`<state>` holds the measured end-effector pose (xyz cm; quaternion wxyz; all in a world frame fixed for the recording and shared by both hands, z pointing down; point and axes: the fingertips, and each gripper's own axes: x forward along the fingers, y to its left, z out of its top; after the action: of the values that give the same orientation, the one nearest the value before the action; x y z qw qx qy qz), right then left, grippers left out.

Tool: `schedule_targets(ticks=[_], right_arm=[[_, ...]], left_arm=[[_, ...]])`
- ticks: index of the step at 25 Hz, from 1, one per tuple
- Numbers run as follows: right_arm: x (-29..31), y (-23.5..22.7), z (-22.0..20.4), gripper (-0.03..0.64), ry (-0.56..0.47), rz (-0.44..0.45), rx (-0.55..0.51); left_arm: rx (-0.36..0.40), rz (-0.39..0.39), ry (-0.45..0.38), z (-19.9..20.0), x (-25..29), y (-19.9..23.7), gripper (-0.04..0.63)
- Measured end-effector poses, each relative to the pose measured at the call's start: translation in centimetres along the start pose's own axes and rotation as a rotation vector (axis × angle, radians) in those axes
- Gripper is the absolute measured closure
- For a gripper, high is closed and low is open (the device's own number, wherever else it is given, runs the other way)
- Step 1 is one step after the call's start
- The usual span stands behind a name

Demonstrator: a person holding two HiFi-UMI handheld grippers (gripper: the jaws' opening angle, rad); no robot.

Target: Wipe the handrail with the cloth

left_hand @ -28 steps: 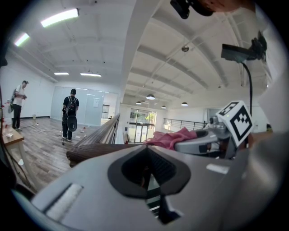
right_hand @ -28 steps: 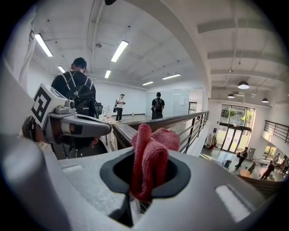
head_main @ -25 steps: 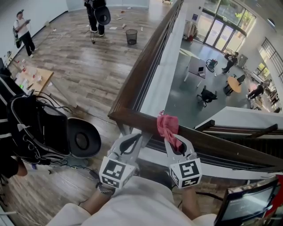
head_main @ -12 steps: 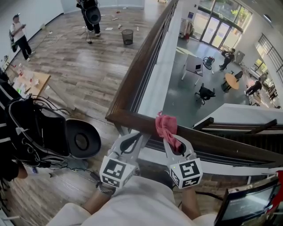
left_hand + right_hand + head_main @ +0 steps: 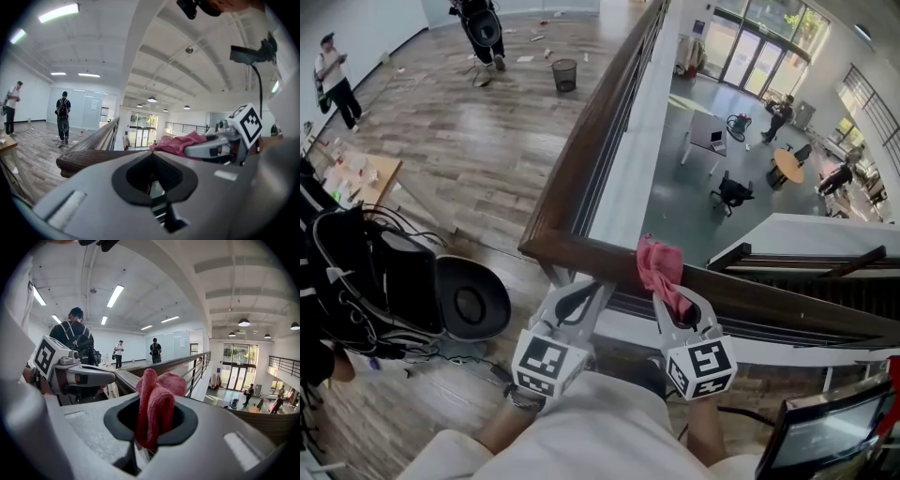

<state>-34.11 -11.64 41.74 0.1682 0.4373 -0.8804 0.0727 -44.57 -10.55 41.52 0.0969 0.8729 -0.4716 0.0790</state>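
Note:
The dark wooden handrail [image 5: 581, 251] turns a corner in front of me and runs off right and far up the head view. A pink cloth [image 5: 661, 266] lies draped over its near span, just right of the corner. My right gripper [image 5: 669, 291] is shut on the cloth's lower end, from below the rail. In the right gripper view the cloth [image 5: 154, 401] bulges out between the jaws of the right gripper [image 5: 152, 420]. My left gripper [image 5: 584, 287] is shut and holds nothing, its tips under the rail beside the corner. The left gripper view shows the handrail [image 5: 86, 158] and the cloth [image 5: 180, 143].
Beyond the rail is a drop to a lower floor [image 5: 694, 202] with tables and people. At my left a black round seat [image 5: 473, 298] and a bag with cables [image 5: 366, 281] stand on the wood floor. A monitor [image 5: 825, 441] sits at bottom right. People and a bin [image 5: 564, 75] are far off.
My right gripper and the cloth have shifted a little to the right along the rail, away from the corner. The left gripper has hardly moved.

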Motion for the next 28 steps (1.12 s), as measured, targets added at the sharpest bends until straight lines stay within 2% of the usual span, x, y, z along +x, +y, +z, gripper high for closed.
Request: schedule_targets(ticks=[8,14,28], right_arm=[[-0.3,-0.4,-0.2,0.555,-0.008,-0.011,0.006],[-0.1,-0.3,0.2,0.555,-0.027,0.018,0.053],[0.8,1.5,1.0,0.555,-0.021,0.058,0.035]], left_arm=[[-0.004,0.006,0.008,-0.3,0.0,0.1,0.589],[-0.004,0.008,0.021,-0.7,0.2,0.0,0.589],[-0.007,0.040,0.013,-0.1,-0.7,1.2,0.589]])
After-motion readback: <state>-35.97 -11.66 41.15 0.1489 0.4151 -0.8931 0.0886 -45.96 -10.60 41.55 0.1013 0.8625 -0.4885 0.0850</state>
